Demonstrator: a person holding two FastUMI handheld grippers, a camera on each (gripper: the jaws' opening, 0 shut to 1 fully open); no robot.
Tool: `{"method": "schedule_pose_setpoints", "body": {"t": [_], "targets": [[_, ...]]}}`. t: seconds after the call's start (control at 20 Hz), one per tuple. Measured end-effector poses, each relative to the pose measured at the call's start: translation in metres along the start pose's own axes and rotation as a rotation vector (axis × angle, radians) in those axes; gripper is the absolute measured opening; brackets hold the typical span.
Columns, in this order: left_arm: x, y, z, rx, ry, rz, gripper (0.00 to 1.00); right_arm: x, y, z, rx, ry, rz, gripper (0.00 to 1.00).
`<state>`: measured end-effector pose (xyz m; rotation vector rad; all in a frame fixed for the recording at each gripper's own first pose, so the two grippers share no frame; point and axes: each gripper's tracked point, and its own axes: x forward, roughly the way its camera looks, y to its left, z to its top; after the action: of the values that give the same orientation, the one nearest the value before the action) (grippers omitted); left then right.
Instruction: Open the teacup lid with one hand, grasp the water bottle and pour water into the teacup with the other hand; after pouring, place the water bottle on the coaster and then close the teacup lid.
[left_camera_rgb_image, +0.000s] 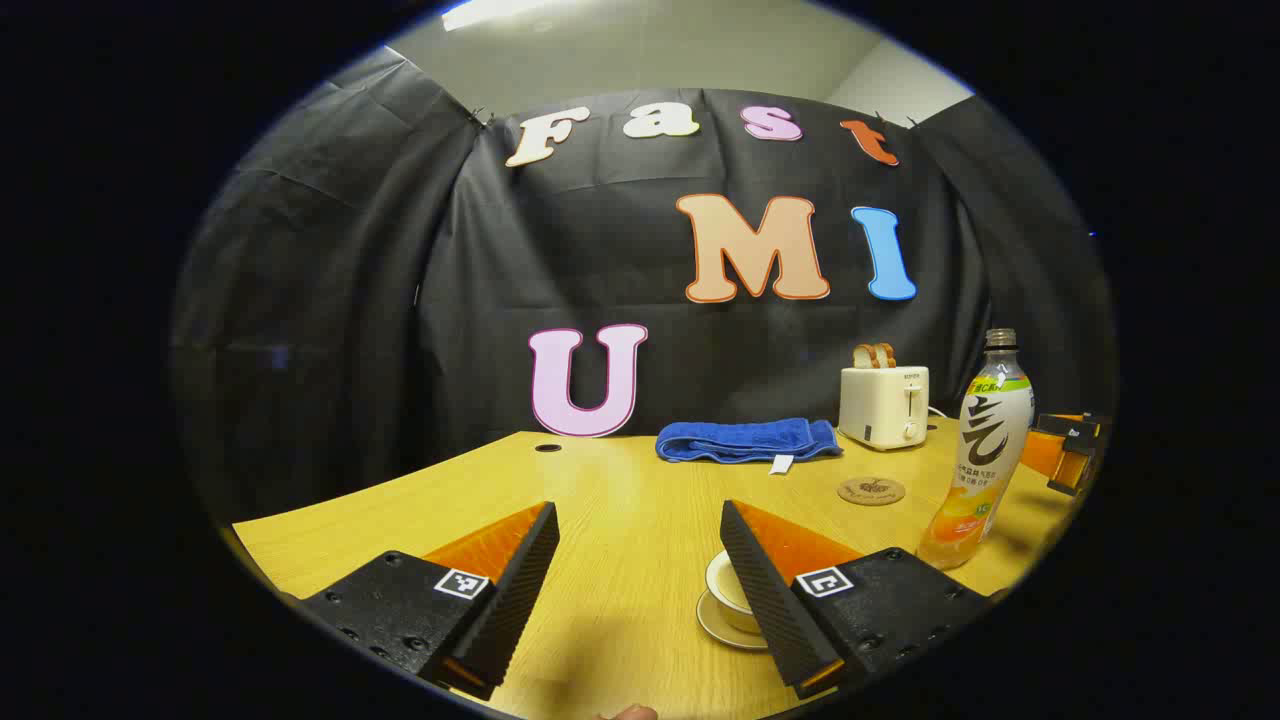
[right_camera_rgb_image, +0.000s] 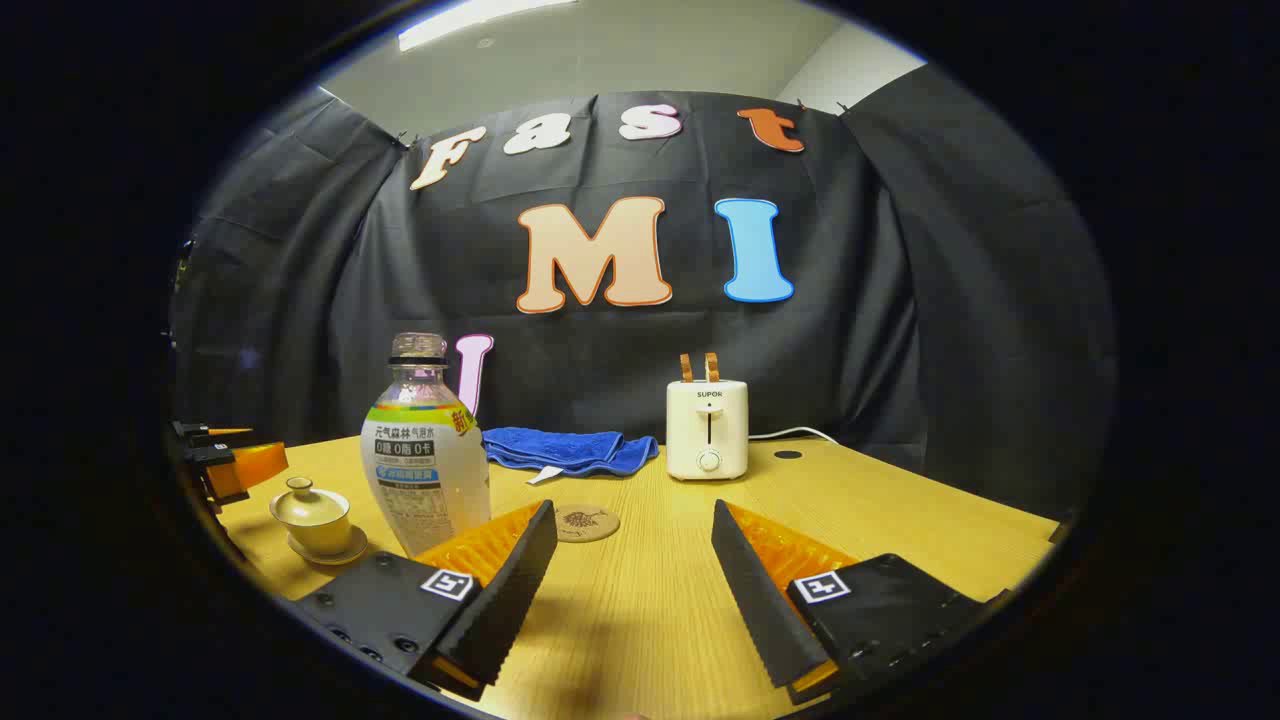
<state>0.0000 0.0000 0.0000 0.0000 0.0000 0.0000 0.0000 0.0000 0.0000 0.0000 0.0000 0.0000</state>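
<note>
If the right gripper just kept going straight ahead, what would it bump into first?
Probably nothing soon: bare table lies between the right gripper's open fingers. The coaster sits slightly left of that line, the toaster farther back, slightly right. Depth is hard to judge.

Bare table (right_camera_rgb_image: 900, 500) lies right of the coaster (right_camera_rgb_image: 586, 522); water bottle (right_camera_rgb_image: 425, 450) crowds the teacup (right_camera_rgb_image: 312, 515)

Water bottle (right_camera_rgb_image: 425, 450) wears a printed wrap label with Chinese characters and digits; toaster (right_camera_rgb_image: 707, 428) has a short brand word above its lever slot. Square black-and-white code tags sit on the left gripper (left_camera_rgb_image: 640, 575) and right gripper (right_camera_rgb_image: 635, 570) finger blocks
</note>
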Motion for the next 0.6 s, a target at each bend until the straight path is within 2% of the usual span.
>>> {"method": "schedule_pose_setpoints", "body": {"t": [0.1, 0.15, 0.4, 0.45, 0.5, 0.6], "targets": [[-0.0001, -0.0002, -0.0004, 0.0, -0.001, 0.0, 0.95, 0.0009, -0.0007, -0.0002, 0.0, 0.0, -0.002, 0.99], [0.0002, 0.0001, -0.0005, 0.0, 0.001, 0.0, 0.95, -0.0017, 0.0, -0.0014, 0.001, 0.009, 0.001, 0.96], [0.0001, 0.001, -0.0009, 0.0, 0.002, 0.006, 0.97, 0.0007, 0.001, 0.0002, 0.001, 0.001, 0.01, 0.99], [-0.0006, 0.0012, -0.0002, 0.0, 0.001, 0.006, 0.95, 0.0012, 0.0004, 0.0002, 0.001, 0.003, 0.006, 0.99], [0.0001, 0.0009, -0.0002, 0.0, 0.003, 0.007, 0.95, 0.0009, 0.0002, -0.0018, 0.0, 0.006, 0.004, 0.96], [-0.0004, 0.0008, -0.0007, 0.0, 0.002, 0.008, 0.95, 0.0008, 0.0005, -0.0001, 0.0, 0.004, 0.003, 0.99]]}}
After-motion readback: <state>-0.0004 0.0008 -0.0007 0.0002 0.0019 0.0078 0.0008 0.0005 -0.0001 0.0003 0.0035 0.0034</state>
